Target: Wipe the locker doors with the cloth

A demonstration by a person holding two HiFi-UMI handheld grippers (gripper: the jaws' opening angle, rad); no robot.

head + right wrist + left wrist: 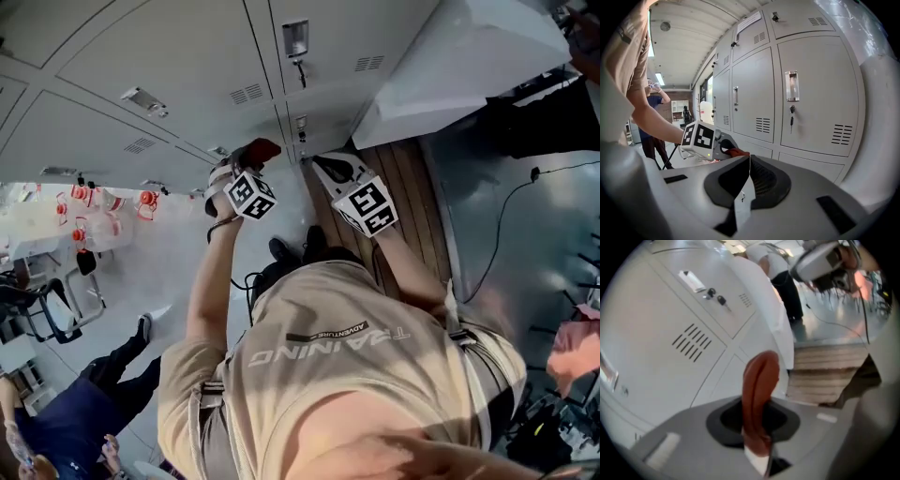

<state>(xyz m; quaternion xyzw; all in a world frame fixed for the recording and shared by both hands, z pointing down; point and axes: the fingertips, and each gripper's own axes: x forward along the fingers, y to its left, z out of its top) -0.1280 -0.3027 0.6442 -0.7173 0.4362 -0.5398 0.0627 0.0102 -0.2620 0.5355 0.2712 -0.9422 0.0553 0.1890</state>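
Grey locker doors (187,66) fill the top of the head view. They stand close ahead in the left gripper view, where one door (670,333) shows vent slots and a key lock. My left gripper (242,167) is shut on a folded red-brown cloth (261,149), which sticks up from between the jaws (761,376) near the lockers, apart from them. My right gripper (325,168) hangs beside it, a little lower, shut with nothing in it. Its view (749,164) shows the left gripper (723,147), the cloth (738,152) and the locker doors (811,93) beyond.
A wooden pallet (403,187) lies on the floor right of the lockers, under a large white wrapped object (469,66). A black cable (506,216) trails over the floor at right. Another person (94,403) is at lower left, near a black chair (37,309).
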